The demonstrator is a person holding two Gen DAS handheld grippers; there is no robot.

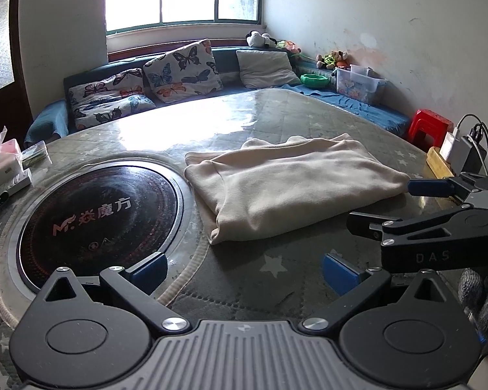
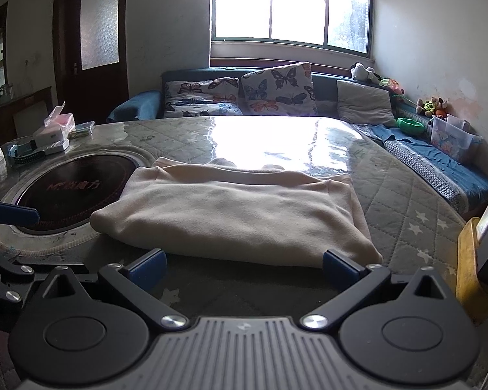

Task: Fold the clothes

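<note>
A cream garment (image 1: 286, 185) lies folded into a thick rectangle on the quilted table; it also shows in the right wrist view (image 2: 234, 214). My left gripper (image 1: 244, 269) is open and empty, hovering just short of the garment's near left corner. My right gripper (image 2: 244, 265) is open and empty, its blue pads just short of the garment's near edge. The right gripper also shows in the left wrist view at the right edge (image 1: 439, 208), beside the garment's right side. One left gripper finger (image 2: 13, 213) shows at the left edge of the right wrist view.
A round black induction cooktop (image 1: 97, 221) is set into the table (image 1: 276, 279) left of the garment. Tissue packs and boxes (image 1: 6, 165) sit at the far left. A yellow block with chargers (image 1: 452, 159) stands at the right edge. A sofa with butterfly cushions (image 1: 179, 71) lies behind.
</note>
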